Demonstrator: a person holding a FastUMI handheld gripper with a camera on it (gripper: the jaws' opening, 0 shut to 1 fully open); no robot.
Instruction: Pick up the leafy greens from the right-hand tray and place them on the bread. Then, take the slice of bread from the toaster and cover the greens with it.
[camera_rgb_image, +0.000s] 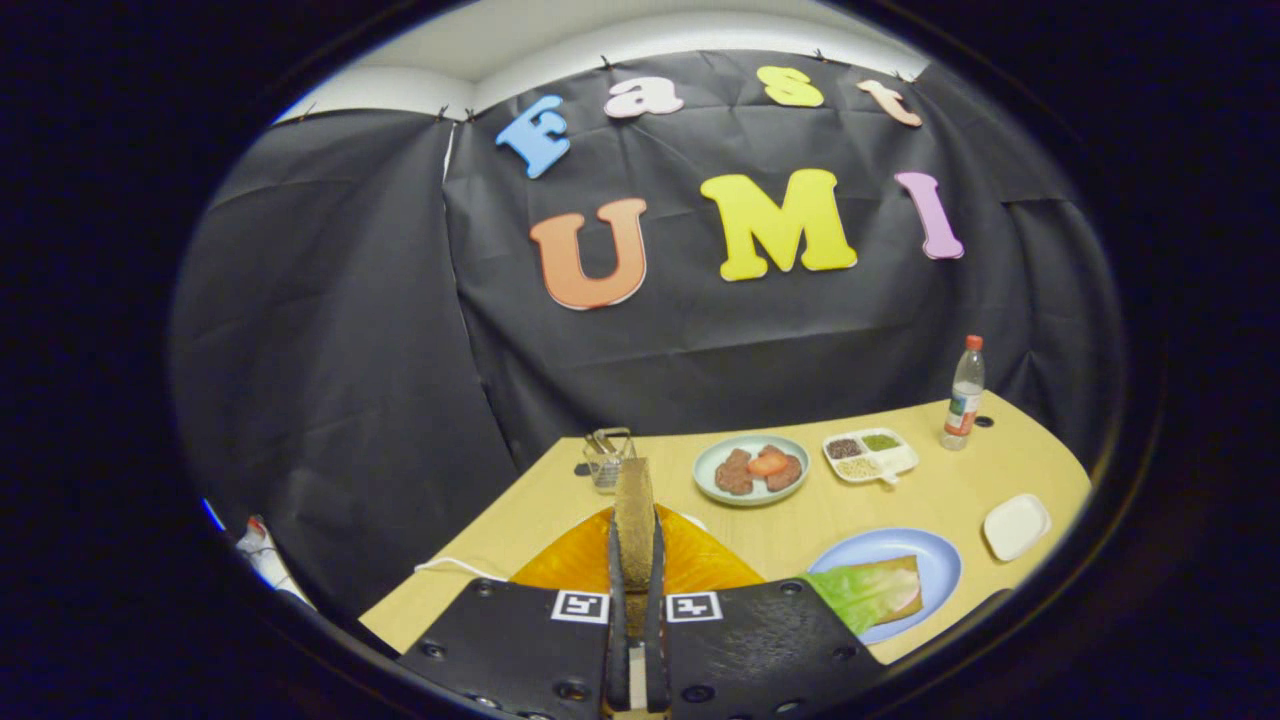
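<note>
The slice of bread (634, 505) stands upright on edge between the two fingers of the gripper (634, 560), which are closed against its two faces, so the gripper is clenched on it and holds it raised above the orange toaster (690, 562). The toaster lies directly under the slice, its top showing on both sides of the fingers.

To the right of the toaster, on the pale wooden surface (800, 525), sits a blue plate (925, 560). On that plate lie the leafy greens (858, 597), spread over a second piece of bread (898, 580) whose browned edge shows along the far side of the leaf; the near part of the plate is hidden behind the gripper body.

Beyond the toaster, past the top of the held slice, stands a small clear container (608, 458) with a wire-like frame. To the right of it, still beyond the toaster, is a pale green plate (708, 478) bearing two brown patties (735, 472) with a red tomato slice (768, 462) between them. Further right is a white divided tray (900, 462) with dark, green and pale fillings in its compartments. Far right of the toaster, near the black cloth wall (350, 350), stands a clear bottle (965, 395) with a red cap. A small white dish (1016, 526) rests just right of the blue plate. A white cable (450, 565) runs along the surface left of the toaster.
</note>
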